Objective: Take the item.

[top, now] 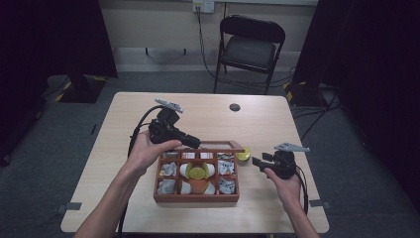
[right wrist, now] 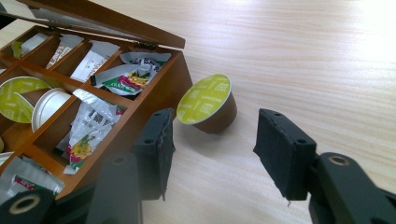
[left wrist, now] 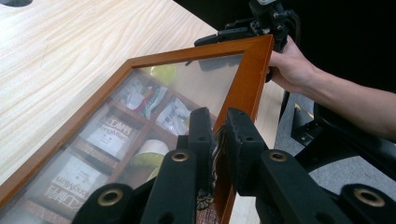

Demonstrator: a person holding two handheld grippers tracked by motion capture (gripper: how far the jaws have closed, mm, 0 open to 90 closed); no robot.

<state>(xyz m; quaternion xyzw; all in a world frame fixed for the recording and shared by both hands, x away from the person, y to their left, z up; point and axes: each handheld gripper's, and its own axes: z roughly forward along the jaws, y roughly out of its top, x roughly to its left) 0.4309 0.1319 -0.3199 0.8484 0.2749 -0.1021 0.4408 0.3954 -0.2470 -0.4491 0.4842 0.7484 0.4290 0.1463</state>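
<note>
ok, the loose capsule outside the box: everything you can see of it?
The capsule is a small cup with a yellow-green printed foil lid and brown tapered body. It lies tipped on the table, lid facing up and left, just beside the box wall; contact unclear. The open right gripper frames it without touching.

Glossy reddish wood box (right wrist: 154, 100), clear-paned lid (left wrist: 196, 79); pale matt wood-grain table (right wrist: 303, 56); crinkly foil sachets (right wrist: 88, 126).

A pale wooden table (top: 148, 163) carries a compartmented wooden box (top: 196, 197), with a green-topped capsule (top: 243, 154) just beside it.
</note>
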